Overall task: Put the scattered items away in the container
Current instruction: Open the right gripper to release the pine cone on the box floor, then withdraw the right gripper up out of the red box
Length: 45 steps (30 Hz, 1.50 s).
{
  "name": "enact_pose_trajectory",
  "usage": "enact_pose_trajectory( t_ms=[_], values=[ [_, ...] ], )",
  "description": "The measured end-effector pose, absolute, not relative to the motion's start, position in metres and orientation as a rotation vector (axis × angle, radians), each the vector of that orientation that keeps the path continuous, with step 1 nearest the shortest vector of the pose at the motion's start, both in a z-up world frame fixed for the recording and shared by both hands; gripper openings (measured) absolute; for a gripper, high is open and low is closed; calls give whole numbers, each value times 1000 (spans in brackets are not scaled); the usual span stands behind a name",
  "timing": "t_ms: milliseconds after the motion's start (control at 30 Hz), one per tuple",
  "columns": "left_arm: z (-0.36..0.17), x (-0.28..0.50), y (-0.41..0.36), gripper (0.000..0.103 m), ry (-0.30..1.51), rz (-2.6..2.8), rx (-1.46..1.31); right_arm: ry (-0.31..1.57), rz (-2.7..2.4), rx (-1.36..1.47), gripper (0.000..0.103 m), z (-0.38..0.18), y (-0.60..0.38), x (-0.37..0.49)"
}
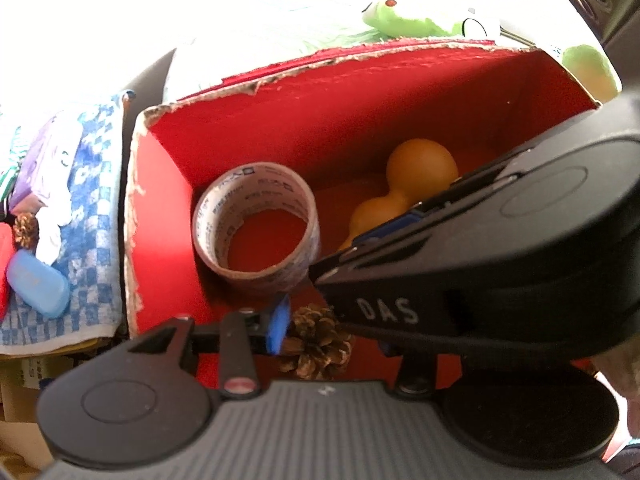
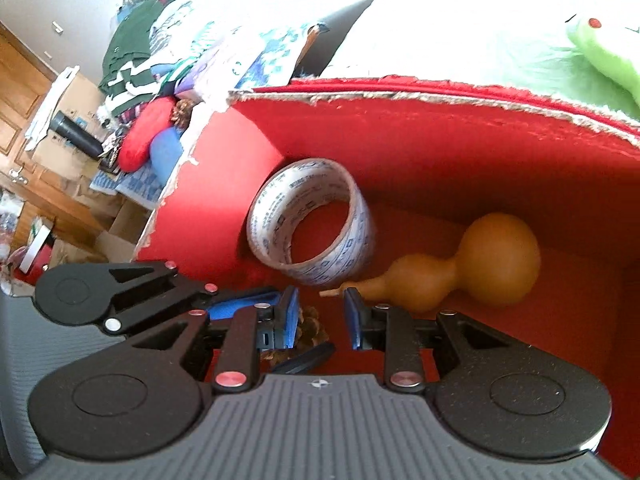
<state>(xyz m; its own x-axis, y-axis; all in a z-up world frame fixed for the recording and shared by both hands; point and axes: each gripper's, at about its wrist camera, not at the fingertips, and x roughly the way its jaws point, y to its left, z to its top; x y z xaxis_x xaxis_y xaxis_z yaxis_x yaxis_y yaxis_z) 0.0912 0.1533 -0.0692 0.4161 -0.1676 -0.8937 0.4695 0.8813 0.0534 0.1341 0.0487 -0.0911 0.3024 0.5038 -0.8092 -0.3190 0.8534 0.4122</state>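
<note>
A red cardboard box (image 1: pixel 256 84) (image 2: pixel 400 94) holds a clear tape roll (image 1: pixel 212 208) (image 2: pixel 260 220) standing against its left wall and an orange gourd (image 1: pixel 420 168) (image 2: pixel 496 260) lying to the right. A brown pine cone (image 1: pixel 316 344) (image 2: pixel 314 326) rests on the box floor. My left gripper (image 1: pixel 332 336) reaches into the box around the cone: its left pad is against the cone, and a small gap shows at the right pad. My right gripper (image 2: pixel 322 316) stands open just above, with red floor between its pads and the gourd's stem tip by its right finger. It crosses the left wrist view and hides part of the gourd.
Left of the box lies a blue checkered cloth (image 1: pixel 92 200) with a blue case (image 1: pixel 38 288), a second pine cone (image 1: pixel 25 228) and a red item (image 2: pixel 140 140). A green plush toy (image 1: pixel 400 20) (image 2: pixel 608 52) sits behind the box. Folded clothes (image 2: pixel 136 52) are piled further left.
</note>
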Motion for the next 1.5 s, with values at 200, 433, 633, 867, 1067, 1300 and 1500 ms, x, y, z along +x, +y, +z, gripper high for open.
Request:
enact_pose_trajectory(
  t_ms=[200, 433, 633, 867, 1067, 1300, 1500],
  values=[
    [-75, 94, 156, 48, 1065, -394, 302, 1129, 525, 181, 28, -90, 43, 131],
    [-78, 95, 156, 48, 1063, -394, 297, 1107, 497, 201, 28, -88, 39, 128],
    [-78, 93, 156, 55, 1063, -413, 292, 1082, 461, 217, 28, -85, 36, 125],
    [-78, 93, 156, 57, 1062, -425, 283, 1063, 428, 235, 28, -83, 34, 123],
    [-77, 89, 155, 58, 1035, -404, 282, 1033, 416, 232, 28, -82, 32, 121],
    [-63, 77, 149, 72, 953, -367, 250, 1021, 401, 256, 29, -82, 29, 121],
    [-50, 70, 152, 78, 911, -300, 262, 1002, 401, 263, 29, -79, 29, 118]
  ],
)
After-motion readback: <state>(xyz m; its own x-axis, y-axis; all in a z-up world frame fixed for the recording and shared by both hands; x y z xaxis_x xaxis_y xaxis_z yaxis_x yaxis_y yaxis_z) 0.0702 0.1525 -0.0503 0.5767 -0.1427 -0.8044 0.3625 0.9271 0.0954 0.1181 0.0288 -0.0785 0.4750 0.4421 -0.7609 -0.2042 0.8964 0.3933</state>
